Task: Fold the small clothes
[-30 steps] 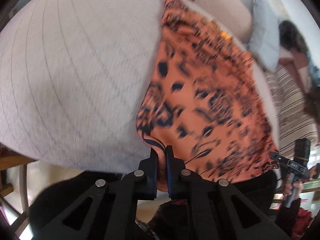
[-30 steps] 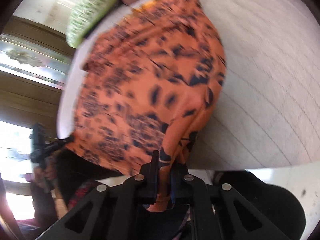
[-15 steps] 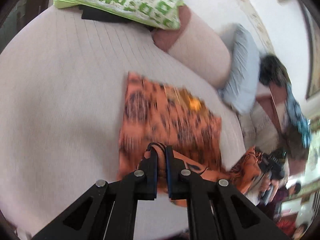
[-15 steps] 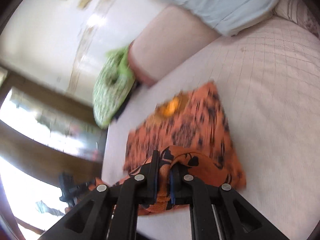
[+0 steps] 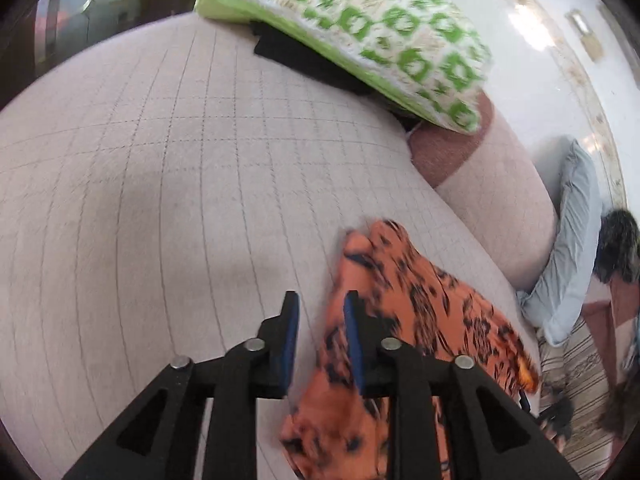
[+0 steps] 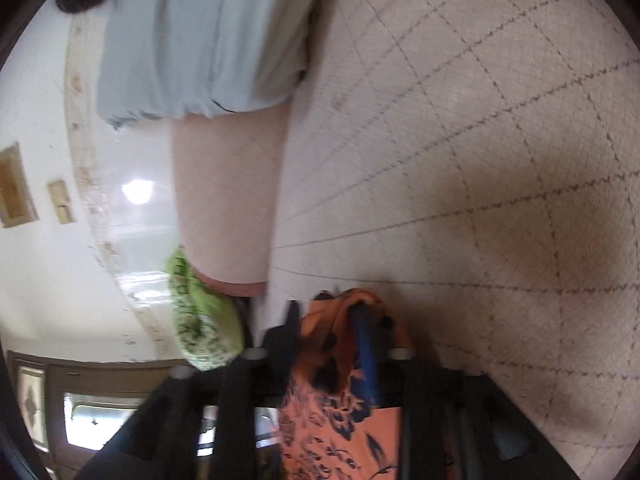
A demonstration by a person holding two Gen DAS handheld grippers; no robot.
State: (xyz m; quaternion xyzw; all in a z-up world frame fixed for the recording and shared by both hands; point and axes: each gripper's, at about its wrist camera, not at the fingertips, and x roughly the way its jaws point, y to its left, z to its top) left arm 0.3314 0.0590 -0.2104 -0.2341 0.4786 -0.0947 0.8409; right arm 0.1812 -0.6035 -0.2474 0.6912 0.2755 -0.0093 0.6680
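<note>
Both jaws have just been opening: the left hand-held gripper (image 5: 318, 316) is spread and empty, the cloth (image 5: 416, 320) at 3 o'clock. The right hand-held gripper (image 6: 326, 322) is spread, cloth loose between. I would withdraw slowly, so the fold stays flat on the bed (image 5: 160, 184).

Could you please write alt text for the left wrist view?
The left tongs, jaws open and just released, hang over a crumpled orange black-patterned garment lying on a pale checked bed cover. A green-and-white patterned pillow rests at the far side.

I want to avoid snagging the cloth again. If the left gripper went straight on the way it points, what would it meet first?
Probably the bare checked bedcover; the left gripper, jaws just opened, points beside the orange patterned garment.
</note>
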